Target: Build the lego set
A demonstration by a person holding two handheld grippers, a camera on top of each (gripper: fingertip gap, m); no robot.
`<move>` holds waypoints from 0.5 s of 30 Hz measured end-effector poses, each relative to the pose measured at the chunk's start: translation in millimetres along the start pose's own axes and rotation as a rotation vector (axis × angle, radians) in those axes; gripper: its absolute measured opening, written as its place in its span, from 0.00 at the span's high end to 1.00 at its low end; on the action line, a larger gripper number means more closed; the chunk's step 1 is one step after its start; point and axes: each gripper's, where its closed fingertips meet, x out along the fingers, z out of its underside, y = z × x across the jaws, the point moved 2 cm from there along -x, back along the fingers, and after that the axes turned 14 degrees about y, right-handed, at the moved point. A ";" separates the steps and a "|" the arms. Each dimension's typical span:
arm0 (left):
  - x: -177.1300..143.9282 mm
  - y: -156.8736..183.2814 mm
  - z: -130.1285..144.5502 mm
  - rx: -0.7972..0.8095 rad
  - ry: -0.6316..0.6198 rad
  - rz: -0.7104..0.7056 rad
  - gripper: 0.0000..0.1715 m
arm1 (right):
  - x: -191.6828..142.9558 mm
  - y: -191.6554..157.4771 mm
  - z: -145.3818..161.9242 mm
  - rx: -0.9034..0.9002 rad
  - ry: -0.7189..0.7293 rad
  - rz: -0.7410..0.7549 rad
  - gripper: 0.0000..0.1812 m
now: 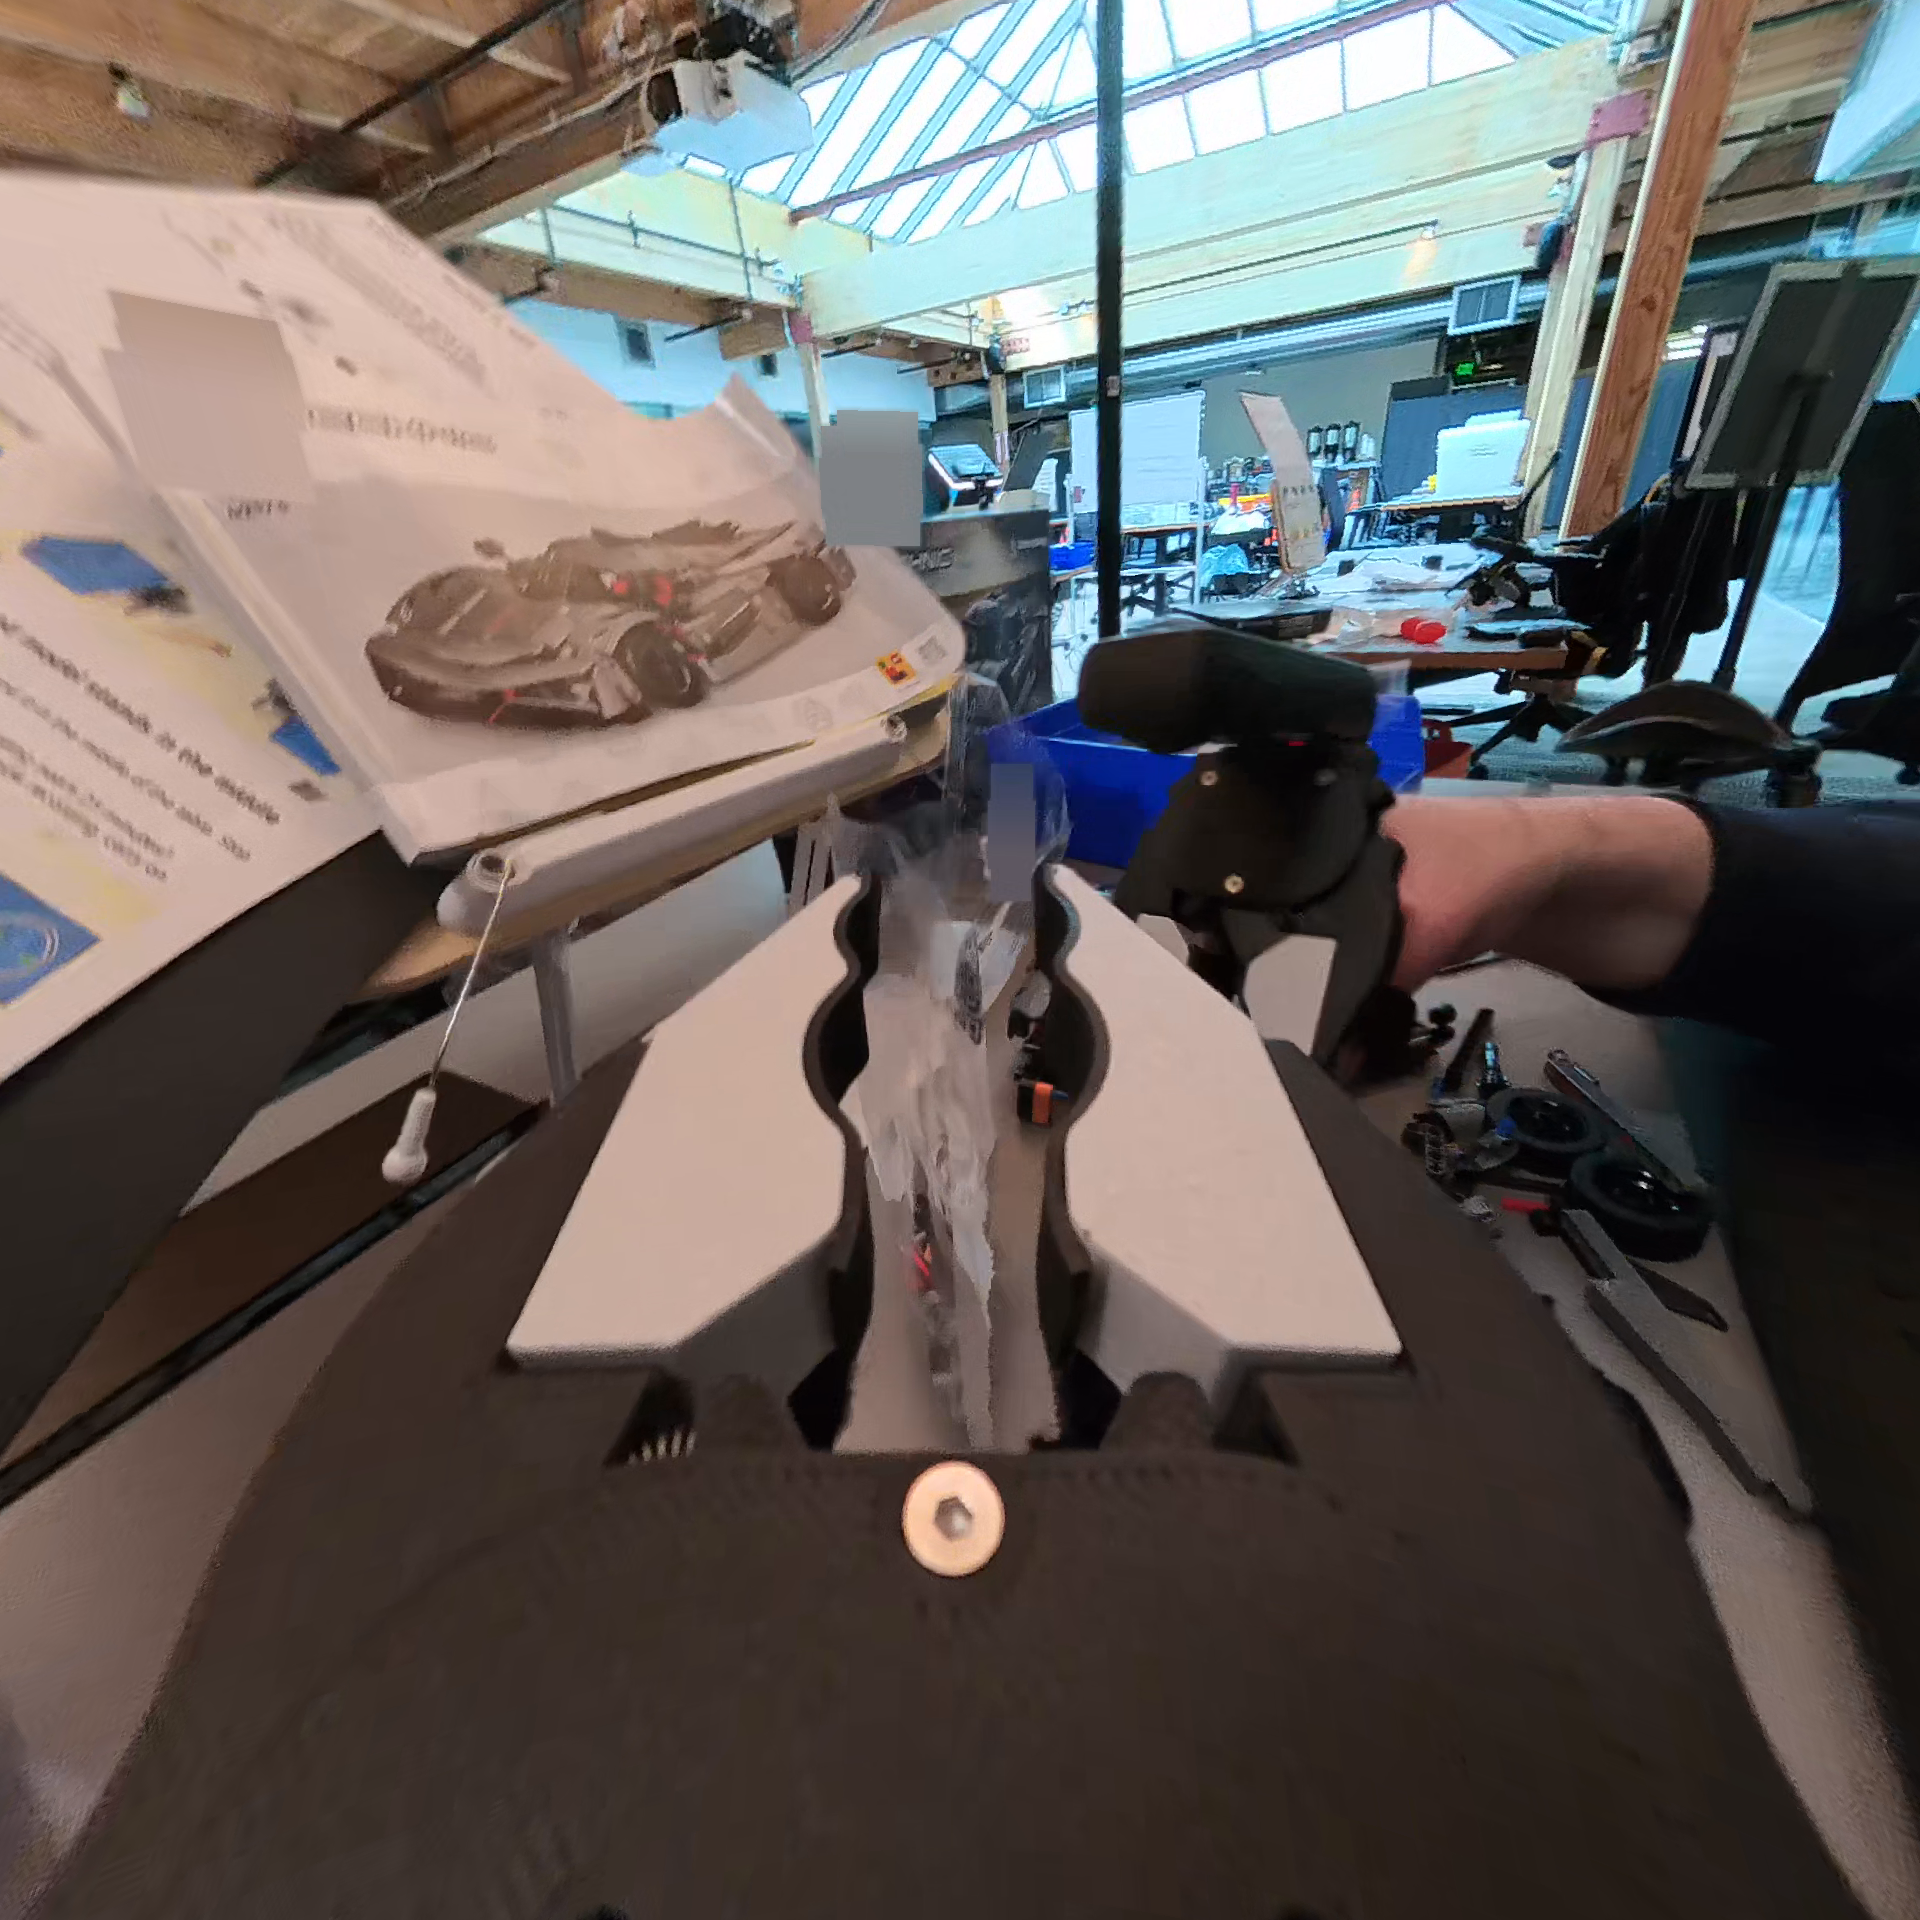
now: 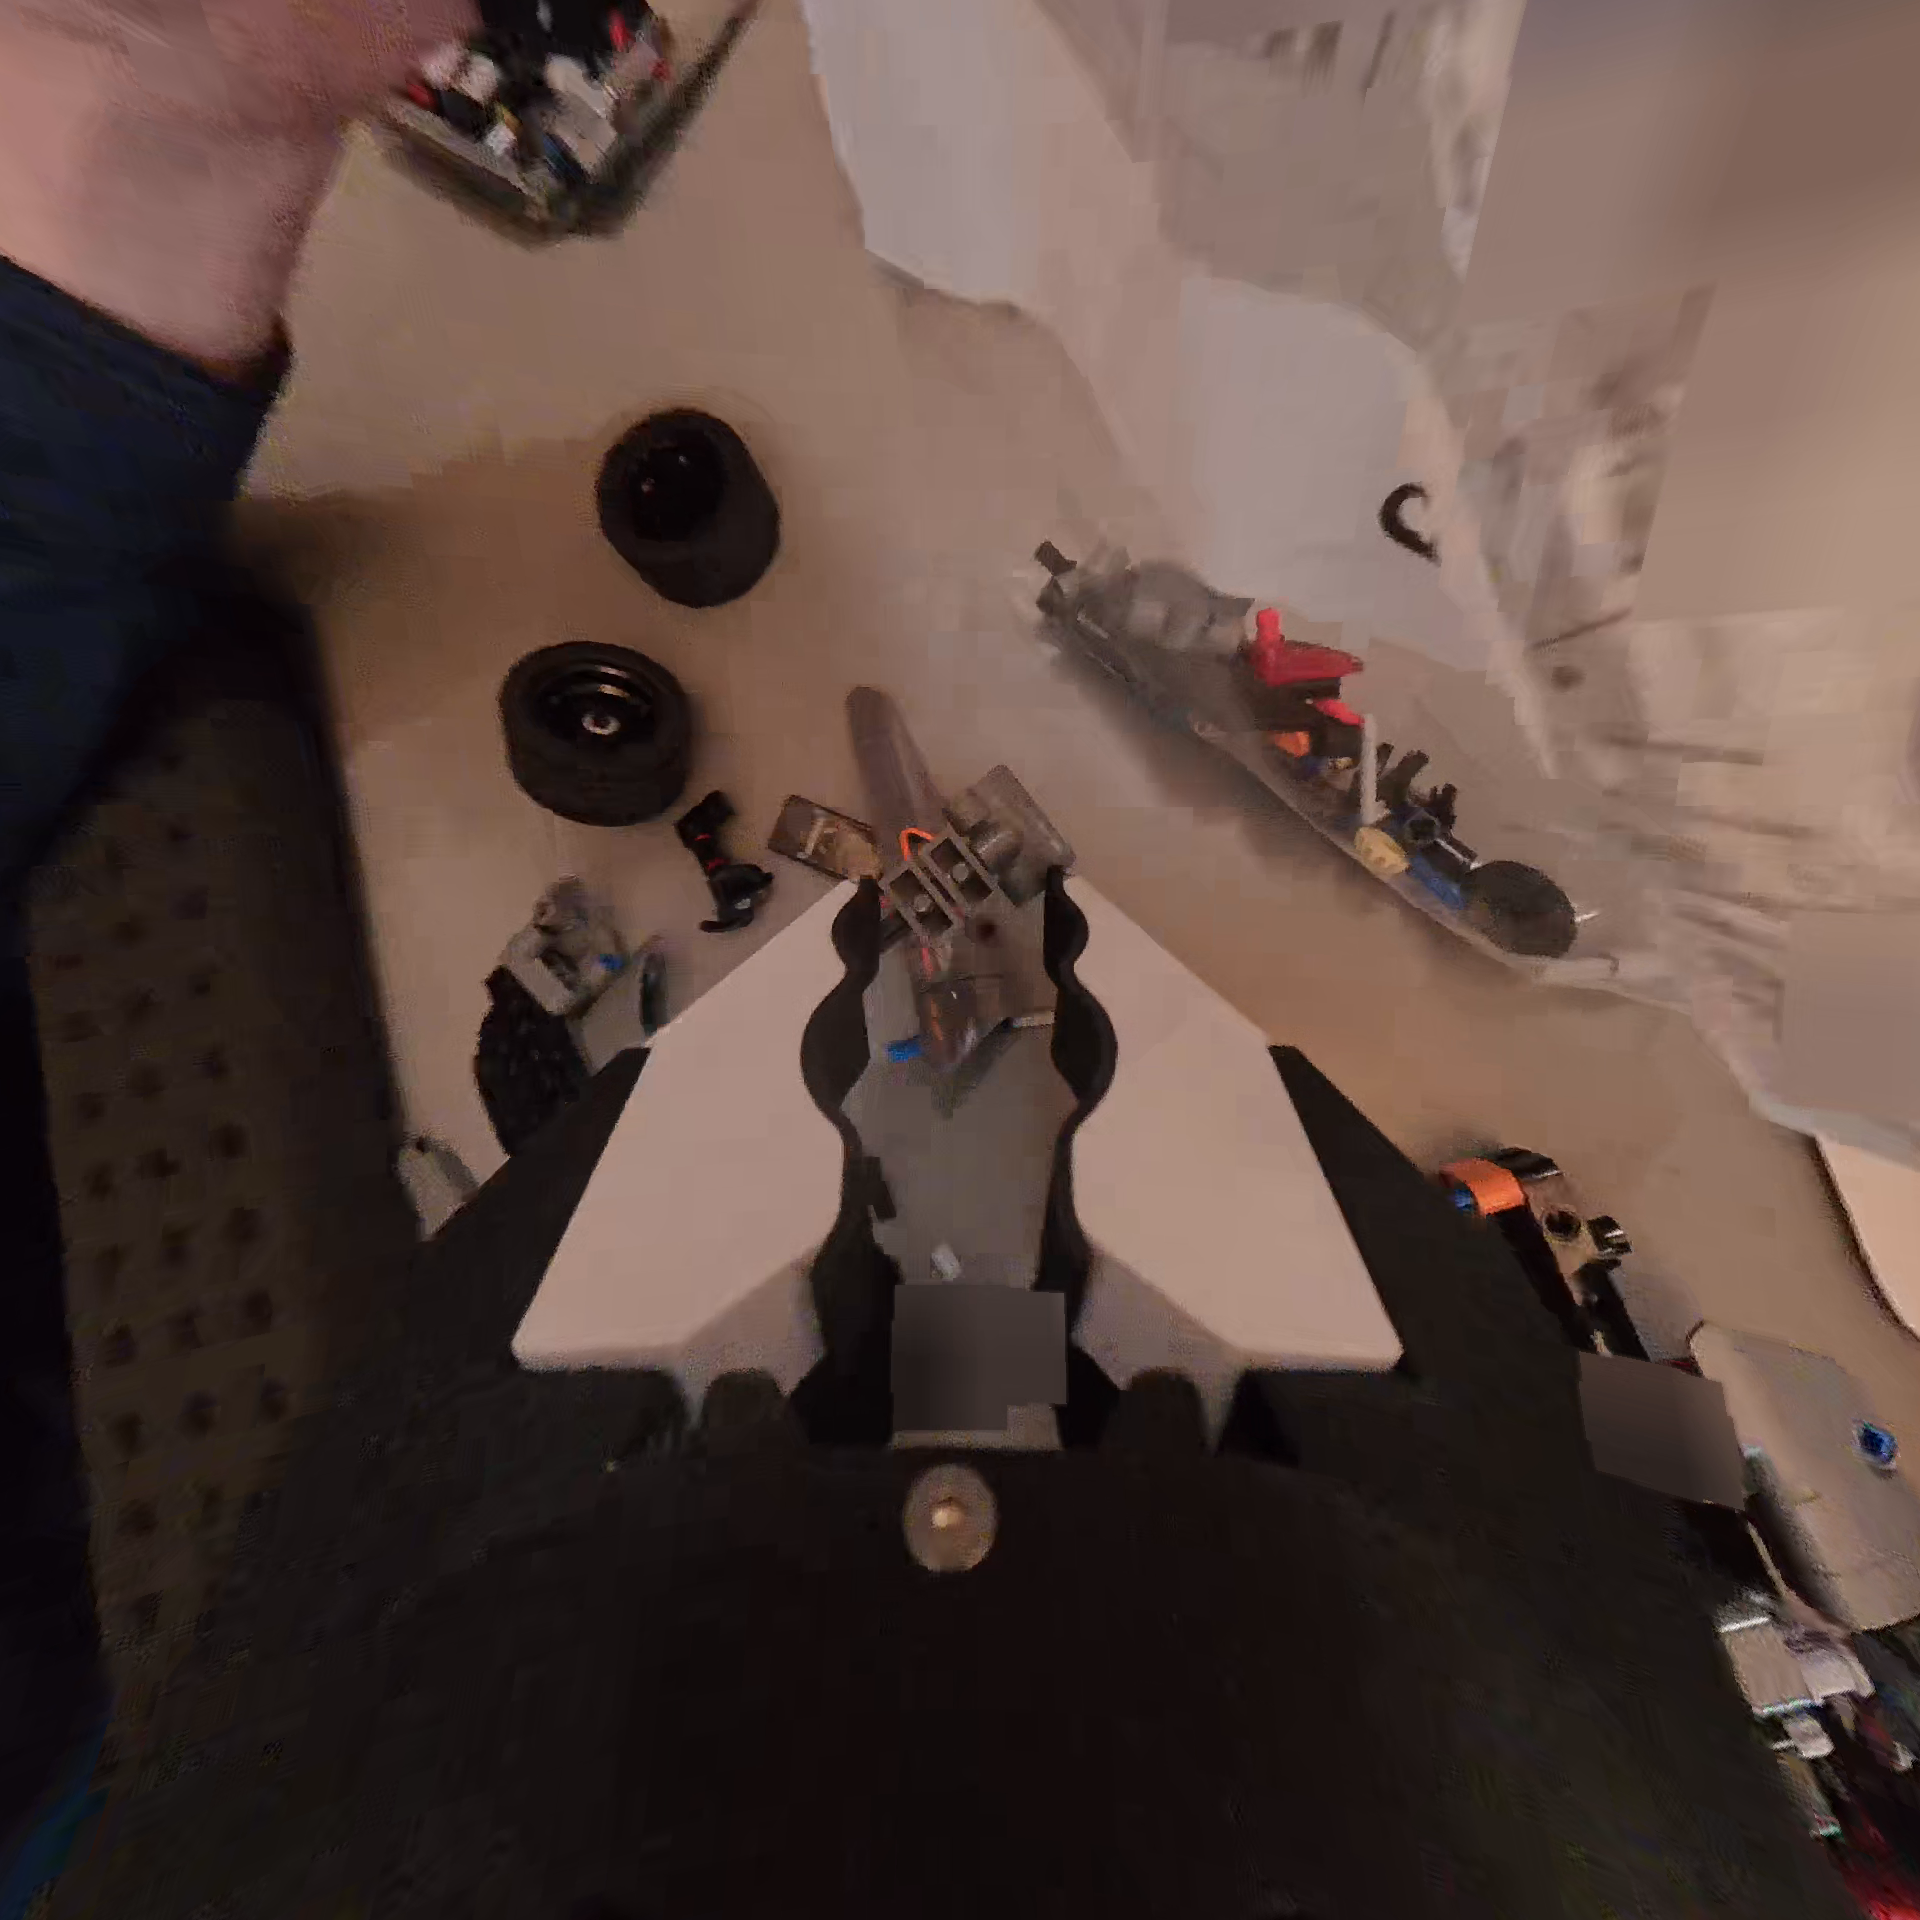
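L gripper (image 1: 951, 904) is raised off the table, jaws nearly closed & pinching a clear plastic bag (image 1: 935, 1091) of small lego bits; bag hangs crumpled between the fingers, contents too blurred to sort out. R gripper (image 2: 951, 894) points down at the tabletop (image 2: 935, 364), jaws parted w/ a narrow gap, tips on either side of a grey lego sub-assembly (image 2: 961, 862); can't tell if they actually squeeze it or just bracket it.

Loose parts: 2 black wheels (image 2: 592, 732) left of the R claw, a long half-built chassis (image 2: 1299, 748) w/ red & blue bits to its right, near crumpled clear bags (image 2: 1558, 416). Another bag of pieces at top edge is cut off.

Instruction booklet (image 1: 582, 623) sits tilted on a stand, left of the L gripper; blue bin (image 1: 1091, 779) behind. Bare table shows between wheels & chassis.
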 end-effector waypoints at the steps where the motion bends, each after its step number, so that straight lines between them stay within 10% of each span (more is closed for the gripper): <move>1: 0.9 9.6 -6.0 0.026 0.005 0.033 0.85 | -8.7 -6.0 -6.6 0.025 0.057 -0.050 0.84; 15: 50.9 115.4 11.7 0.157 -0.147 0.391 0.79 | -133.4 -66.0 -18.8 0.003 0.405 -0.382 0.84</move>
